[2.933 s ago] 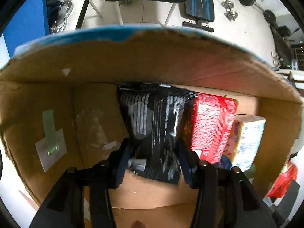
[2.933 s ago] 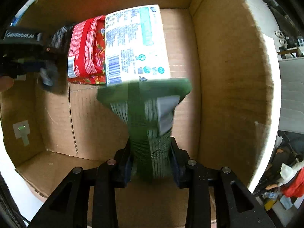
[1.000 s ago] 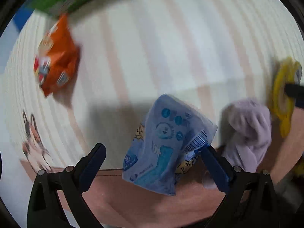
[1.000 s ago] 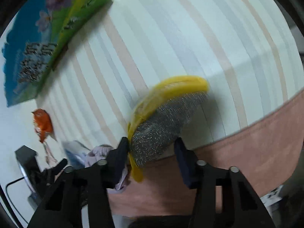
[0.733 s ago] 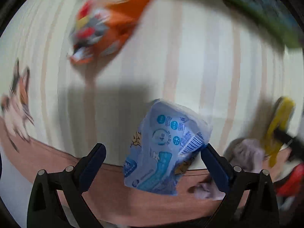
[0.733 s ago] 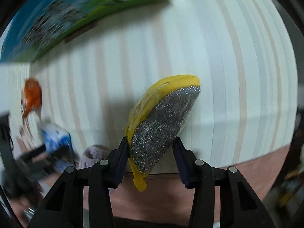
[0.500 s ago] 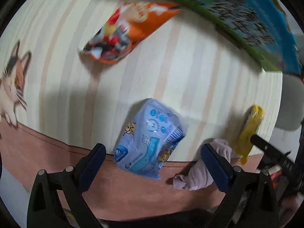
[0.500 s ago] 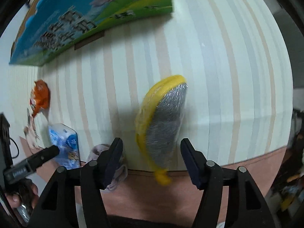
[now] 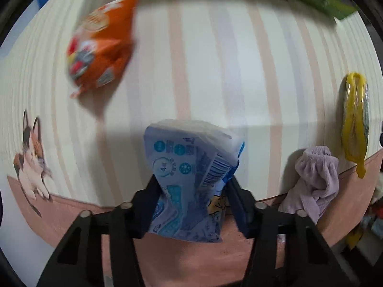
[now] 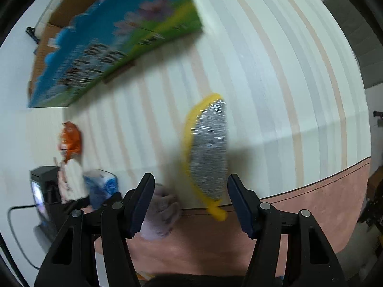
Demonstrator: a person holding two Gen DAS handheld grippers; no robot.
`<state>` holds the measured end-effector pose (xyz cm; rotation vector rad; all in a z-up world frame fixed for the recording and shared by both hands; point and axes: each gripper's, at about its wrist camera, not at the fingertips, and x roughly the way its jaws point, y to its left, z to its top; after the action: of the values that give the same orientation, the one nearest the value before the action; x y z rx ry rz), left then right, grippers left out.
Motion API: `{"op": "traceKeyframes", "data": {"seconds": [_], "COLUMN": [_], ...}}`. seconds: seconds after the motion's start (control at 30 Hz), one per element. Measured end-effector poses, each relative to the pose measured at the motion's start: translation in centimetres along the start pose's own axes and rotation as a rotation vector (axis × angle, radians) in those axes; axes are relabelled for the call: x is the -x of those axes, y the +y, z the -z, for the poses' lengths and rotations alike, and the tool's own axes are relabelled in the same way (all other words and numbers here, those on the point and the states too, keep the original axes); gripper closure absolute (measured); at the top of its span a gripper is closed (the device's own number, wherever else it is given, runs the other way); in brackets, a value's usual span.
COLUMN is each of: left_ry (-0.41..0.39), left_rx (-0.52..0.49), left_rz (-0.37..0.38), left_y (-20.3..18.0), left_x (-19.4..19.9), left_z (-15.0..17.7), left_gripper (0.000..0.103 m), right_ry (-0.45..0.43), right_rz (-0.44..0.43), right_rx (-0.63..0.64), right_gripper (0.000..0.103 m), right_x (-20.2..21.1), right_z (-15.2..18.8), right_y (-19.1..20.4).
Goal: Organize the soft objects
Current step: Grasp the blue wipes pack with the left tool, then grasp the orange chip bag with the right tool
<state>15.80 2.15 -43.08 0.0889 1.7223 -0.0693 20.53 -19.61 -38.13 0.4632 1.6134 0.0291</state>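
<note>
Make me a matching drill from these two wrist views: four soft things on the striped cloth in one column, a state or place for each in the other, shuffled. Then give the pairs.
Things
1. blue tissue pack
2. yellow scrub sponge
3. orange snack bag
4. lilac cloth

States or places
A. lies crumpled at the cloth's brown border
B. squeezed between the left gripper's fingers
C. lies far up the cloth, near the printed box
D. sits between the open fingers of the right gripper, ungripped

Pairs: 1-B, 2-D, 3-C, 4-A
</note>
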Motion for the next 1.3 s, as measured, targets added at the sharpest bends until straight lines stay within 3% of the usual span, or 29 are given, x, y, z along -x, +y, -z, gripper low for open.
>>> {"op": "traceKeyframes", "data": {"seconds": [0.17,0.3,0.43,0.53,0.7,0.77,0.9,1.17,1.3], "left_ry": [-0.024,-0.031,-0.05,-0.062,-0.073,-0.074,-0.075,-0.102,-0.163], "left_rx": [0.182,0.337,0.425,0.461,0.466,0.454,0.441,0.394,0.366], "left_rz": [0.06,0.077,0.08,0.091,0.086,0.075,0.065,0.078,0.129], "left_y": [6.0,11.6,15.4,17.0,20.2,21.3,19.7,15.2,13.2], "left_x": [0.7,0.0,-0.4,-0.5,-0.3,0.0,-0.4,3.3,7.9], "left_z": [1.6,2.3,2.5,2.4,0.3,-0.3,-2.5,-3.8,-3.4], "left_gripper": [0.056,0.056,0.056,0.056,0.056,0.056,0.057,0.059,0.059], "right_ry": [0.029,0.054,0.096,0.098,0.131,0.137,0.119,0.09,0.054], "right_rz": [-0.116,-0.132,-0.178,-0.186,-0.143,-0.114,-0.074,-0.077,-0.13], "right_rx": [0.088,0.209,0.243,0.227,0.198,0.201,0.255,0.33,0.358], "right_gripper": [0.037,0.037,0.037,0.037,0.038,0.057,0.071,0.073,0.073], "right_x": [0.3,-2.8,-6.8,-8.4,-10.7,-11.1,-10.9,-7.5,-2.5], "right_z": [-0.3,-1.0,-2.1,-3.2,-4.5,-4.6,-4.2,-2.9,-1.9], "right_y": [6.7,14.5,20.9,23.0,23.9,23.9,23.7,21.4,19.2]}}
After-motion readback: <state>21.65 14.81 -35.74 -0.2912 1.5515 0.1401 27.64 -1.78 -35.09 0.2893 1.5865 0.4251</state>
